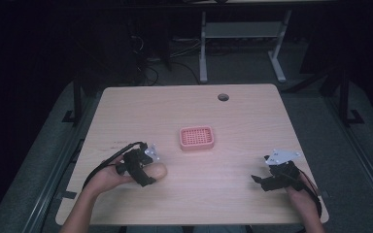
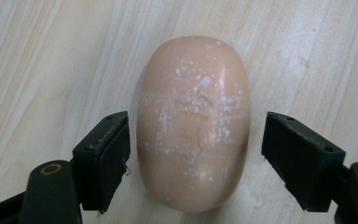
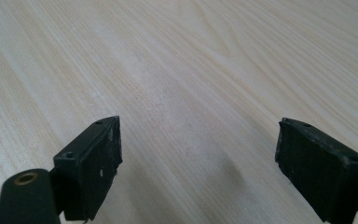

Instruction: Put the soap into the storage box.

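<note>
Where wooden table (image 1: 243, 141) ends, dim floor (image 1: 315, 116) surrounds.

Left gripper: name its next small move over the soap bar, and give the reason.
Probably close the jaws. In the left gripper view the left gripper is open with one jaw on each side of the peach soap bar, which lies flat on the table; small gaps remain on both sides. The pink soap dish sits apart, toward the table's middle, a likely place to carry it.

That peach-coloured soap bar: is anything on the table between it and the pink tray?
Nothing visible. The soap bar lies between the open jaws of the left hand-held gripper, and only bare table separates it from the pink tray.
</note>
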### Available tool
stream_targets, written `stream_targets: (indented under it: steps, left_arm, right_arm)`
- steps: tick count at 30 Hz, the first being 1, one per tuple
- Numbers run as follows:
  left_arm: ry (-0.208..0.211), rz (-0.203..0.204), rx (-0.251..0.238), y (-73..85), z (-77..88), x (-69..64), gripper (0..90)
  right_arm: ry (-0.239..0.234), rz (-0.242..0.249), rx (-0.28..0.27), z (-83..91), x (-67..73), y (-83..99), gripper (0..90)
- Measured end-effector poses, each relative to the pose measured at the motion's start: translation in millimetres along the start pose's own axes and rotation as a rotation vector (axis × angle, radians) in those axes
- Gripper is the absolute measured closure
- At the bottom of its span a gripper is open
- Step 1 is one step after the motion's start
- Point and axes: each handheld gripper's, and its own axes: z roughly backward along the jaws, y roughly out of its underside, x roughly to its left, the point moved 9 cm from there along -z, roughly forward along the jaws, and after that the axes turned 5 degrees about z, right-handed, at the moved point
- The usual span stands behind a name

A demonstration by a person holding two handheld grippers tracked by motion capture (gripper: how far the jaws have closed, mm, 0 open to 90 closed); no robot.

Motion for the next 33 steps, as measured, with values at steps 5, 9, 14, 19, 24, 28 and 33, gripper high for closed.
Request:
stream_targets:
  steps: [5,9,14,19,24,28,33]
  left_arm:
    - [0.012,-0.007,0.02,-3.9,-5.3,0.7,23.8]
    - [0.016,-0.014,0.041,-4.3,-9.8,0.9,24.5]
    - [0.025,-0.01,0.058,-2.8,-13.9,1.8,28.8]
    - [0.03,-0.009,0.065,-1.8,-14.9,3.9,31.1]
    - [0.034,-0.009,0.065,-1.9,-14.5,2.8,32.0]
    - [0.026,-0.007,0.06,-2.6,-12.9,1.6,32.1]
    - [0.018,-0.003,0.046,-7.7,-9.2,1.5,32.0]
  right_arm:
    - [0.001,0.004,-0.002,0.6,-0.5,-0.2,14.0]
    - [0.001,0.002,-0.004,1.0,-0.4,-0.4,14.0]
    - [0.001,0.001,-0.005,1.4,-0.5,-0.5,14.0]
    - [0.002,0.0,-0.007,1.6,-0.6,-0.7,14.0]
    - [0.002,-0.001,-0.009,1.9,-0.8,-0.9,14.0]
    - [0.002,-0.002,-0.009,1.9,-1.2,-0.6,14.0]
    - [0.007,0.002,-0.012,2.4,-1.5,-1.0,13.9]
